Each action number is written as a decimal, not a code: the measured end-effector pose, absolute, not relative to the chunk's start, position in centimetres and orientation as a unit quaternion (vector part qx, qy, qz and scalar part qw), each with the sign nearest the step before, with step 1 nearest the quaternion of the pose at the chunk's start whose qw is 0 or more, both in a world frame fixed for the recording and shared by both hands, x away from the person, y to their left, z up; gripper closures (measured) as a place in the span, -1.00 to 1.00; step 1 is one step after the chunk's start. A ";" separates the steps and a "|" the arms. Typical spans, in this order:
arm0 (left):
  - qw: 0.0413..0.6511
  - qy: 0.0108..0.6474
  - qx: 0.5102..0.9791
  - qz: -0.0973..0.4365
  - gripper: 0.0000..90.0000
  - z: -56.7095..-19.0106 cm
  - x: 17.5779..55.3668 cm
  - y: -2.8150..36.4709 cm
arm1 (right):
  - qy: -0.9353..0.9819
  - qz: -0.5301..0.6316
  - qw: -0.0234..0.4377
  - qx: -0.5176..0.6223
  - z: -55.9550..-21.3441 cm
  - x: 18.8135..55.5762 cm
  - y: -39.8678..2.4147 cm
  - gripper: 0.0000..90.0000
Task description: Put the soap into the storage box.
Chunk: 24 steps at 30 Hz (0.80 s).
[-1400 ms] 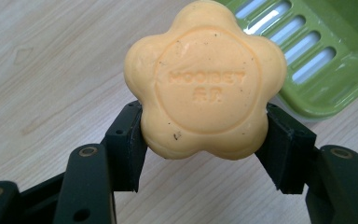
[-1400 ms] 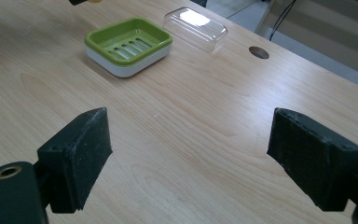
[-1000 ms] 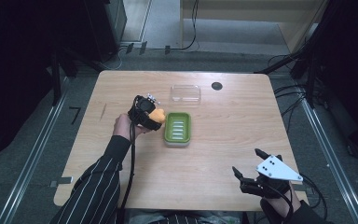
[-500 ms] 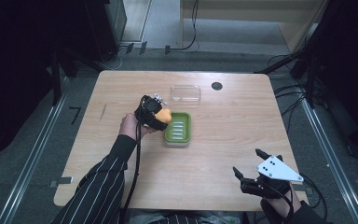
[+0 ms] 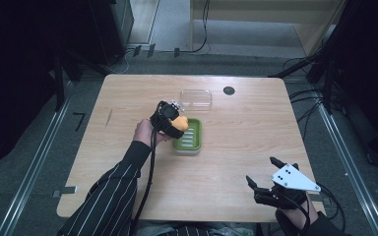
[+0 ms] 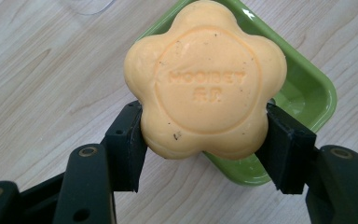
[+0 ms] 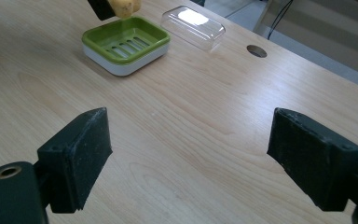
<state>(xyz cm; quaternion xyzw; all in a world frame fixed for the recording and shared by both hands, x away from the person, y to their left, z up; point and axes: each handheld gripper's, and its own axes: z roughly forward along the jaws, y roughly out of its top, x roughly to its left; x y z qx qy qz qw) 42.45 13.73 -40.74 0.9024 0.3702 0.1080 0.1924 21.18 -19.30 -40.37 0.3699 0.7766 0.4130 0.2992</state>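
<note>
Soap dish (image 5: 189,136) sat mid-table (image 5: 236,162). Lid (image 5: 196,98) lay just behind it, cable hole (image 5: 229,90) behind-right. Soap (image 5: 179,121) hung over its left edge. Right gripper (image 5: 267,173) sat well front-right.

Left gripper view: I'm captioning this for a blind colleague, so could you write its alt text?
A hand-held gripper clamps a flower-shaped orange soap between two black jaws, above the edge of a green soap dish on a light wooden table. The soap's face carries embossed lettering inside a raised ring.
</note>
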 end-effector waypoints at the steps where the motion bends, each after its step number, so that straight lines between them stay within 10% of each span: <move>1: 0.190 0.365 0.905 0.105 -0.12 -40.8 42.5 13.4 | 0.776 0.413 0.299 0.370 -40.4 21.2 -19.3 -0.70; 24: 0.165 0.344 0.920 0.089 -0.12 -42.4 43.0 11.3 | 0.776 0.414 0.299 0.371 -40.4 21.1 -19.4 -0.70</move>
